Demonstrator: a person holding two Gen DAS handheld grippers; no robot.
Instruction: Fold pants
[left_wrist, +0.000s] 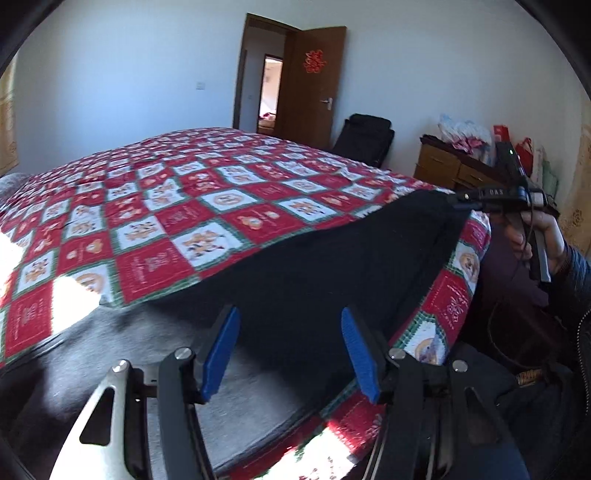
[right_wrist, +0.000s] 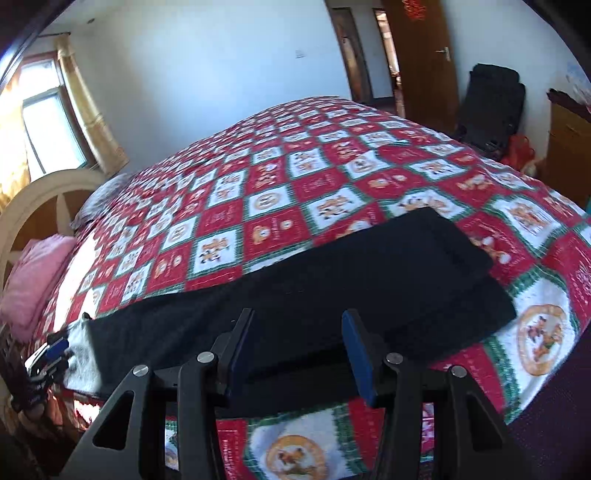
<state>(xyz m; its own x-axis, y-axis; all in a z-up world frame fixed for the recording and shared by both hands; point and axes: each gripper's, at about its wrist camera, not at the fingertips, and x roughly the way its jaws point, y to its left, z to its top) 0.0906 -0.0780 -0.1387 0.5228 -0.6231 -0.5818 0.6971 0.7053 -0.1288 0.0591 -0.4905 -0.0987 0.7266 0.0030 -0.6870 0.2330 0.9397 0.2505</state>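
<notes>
Black pants (left_wrist: 332, 266) (right_wrist: 332, 280) lie flat in a long band across the near edge of the bed, one layer folded over another at the right end. A grey fleecy patch (right_wrist: 81, 354) shows at their left end. My left gripper (left_wrist: 290, 312) hovers over that left part, blue pads apart with nothing pinched between them. In the right wrist view the left gripper (right_wrist: 57, 349) sits just beyond the pants' left end. My right gripper (right_wrist: 299, 315) stands open above the pants' near edge. From the left wrist view, the right gripper (left_wrist: 460, 197) has its tip by the pants' right end.
A red, white and green checked quilt (left_wrist: 166, 206) (right_wrist: 277, 184) covers the bed. A headboard (right_wrist: 40, 199) and pink pillow (right_wrist: 33, 280) are at the left. A brown door (left_wrist: 310, 85), black chair (left_wrist: 365, 136) and wooden dresser (left_wrist: 443, 162) stand along the far wall. A person's hand (left_wrist: 546, 236) holds the right gripper.
</notes>
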